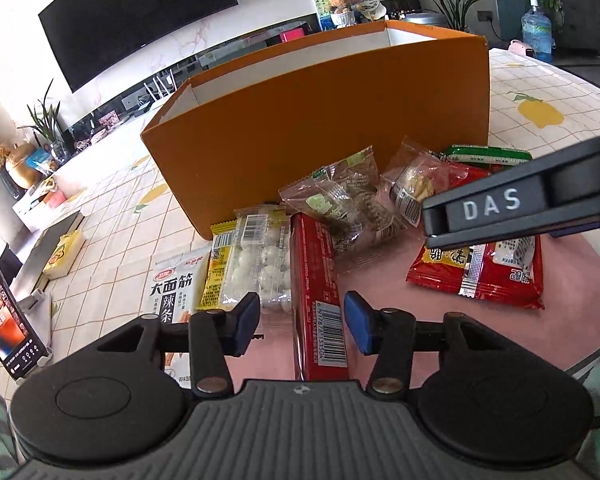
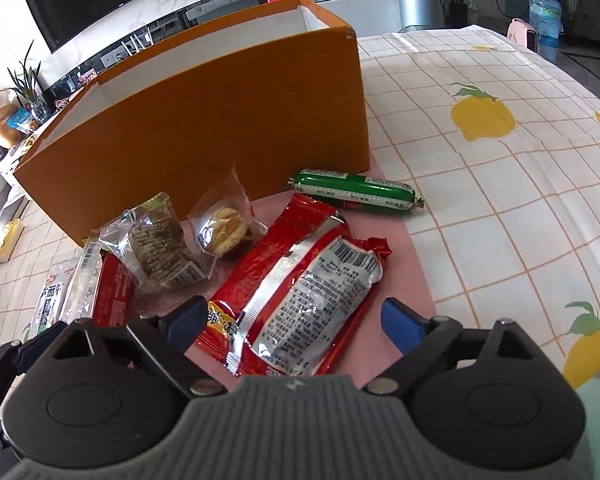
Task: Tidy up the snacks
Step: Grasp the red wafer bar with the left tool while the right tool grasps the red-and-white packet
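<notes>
Right wrist view: snacks lie unsorted before the orange box [image 2: 204, 120], nothing visibly packed
Right gripper [image 2: 296, 320] jaws wide around the red packet [image 2: 296, 304]; left gripper [image 1: 300, 320] open over the red bar [image 1: 316, 280]

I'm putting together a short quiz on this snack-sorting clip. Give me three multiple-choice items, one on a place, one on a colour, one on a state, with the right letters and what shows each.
1. Where does the green sausage stick lie?
A. inside the orange box
B. on the table by the orange box's right corner
C. in the right claw

2. What colour are the pads on both claws?
A. blue
B. yellow
C. white

3. What state is the right claw in?
A. shut on the green sausage stick
B. shut and holding nothing
C. open around the near end of the red snack packet

Answers:
1 B: it rests on the cloth just outside the box wall.
2 A: the fingertips are blue, as are those of the left claw.
3 C: its fingers stand wide apart either side of the packet.
</notes>
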A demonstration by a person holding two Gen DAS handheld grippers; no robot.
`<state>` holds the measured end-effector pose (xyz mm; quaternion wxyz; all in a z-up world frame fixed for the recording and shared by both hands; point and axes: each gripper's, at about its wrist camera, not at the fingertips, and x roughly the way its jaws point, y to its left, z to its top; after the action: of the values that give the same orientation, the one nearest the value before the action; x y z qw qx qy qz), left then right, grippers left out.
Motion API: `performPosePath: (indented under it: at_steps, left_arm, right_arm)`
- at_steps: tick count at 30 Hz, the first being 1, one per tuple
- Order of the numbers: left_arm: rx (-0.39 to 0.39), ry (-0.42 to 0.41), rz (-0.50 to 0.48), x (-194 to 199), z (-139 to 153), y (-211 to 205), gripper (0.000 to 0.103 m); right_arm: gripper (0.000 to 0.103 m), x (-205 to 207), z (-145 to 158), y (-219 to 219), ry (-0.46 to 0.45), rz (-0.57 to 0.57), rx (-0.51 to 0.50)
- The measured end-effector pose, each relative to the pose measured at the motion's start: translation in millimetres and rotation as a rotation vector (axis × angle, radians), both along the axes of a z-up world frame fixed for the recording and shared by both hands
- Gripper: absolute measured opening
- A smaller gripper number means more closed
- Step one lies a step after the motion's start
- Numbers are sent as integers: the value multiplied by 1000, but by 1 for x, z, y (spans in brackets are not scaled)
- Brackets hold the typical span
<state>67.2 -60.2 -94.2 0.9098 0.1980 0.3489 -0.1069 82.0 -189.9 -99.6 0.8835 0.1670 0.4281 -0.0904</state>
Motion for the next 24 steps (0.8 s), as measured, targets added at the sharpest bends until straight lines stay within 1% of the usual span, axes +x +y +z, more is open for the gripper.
performPosePath:
  at_steps: [2,6,12,16,20,24]
  left_arm:
    - [5,4,-3,-2,-1,-1,54]
    - [40,-10,-14,-5,-2,-3,54]
    - [87,-29,-26,-10,-3,-11,54]
    - [94,-39,-42,-13,-1,-12,54]
    - [121,-52,-47,-17,-1,-13,53]
    - [130,-56,-56,-19,-1,-13,46]
  right_arm:
    - [91,4,-2,3,-3,-5,-14]
    - [91,13,-6,9,0,-8,-66]
    - [91,14,-8,16,1,27,-139]
    - [89,9,-5,9,22,41,-152]
    - [87,1,-3,2,55,62,-141]
    - [87,-9,0,0,85,94,-140]
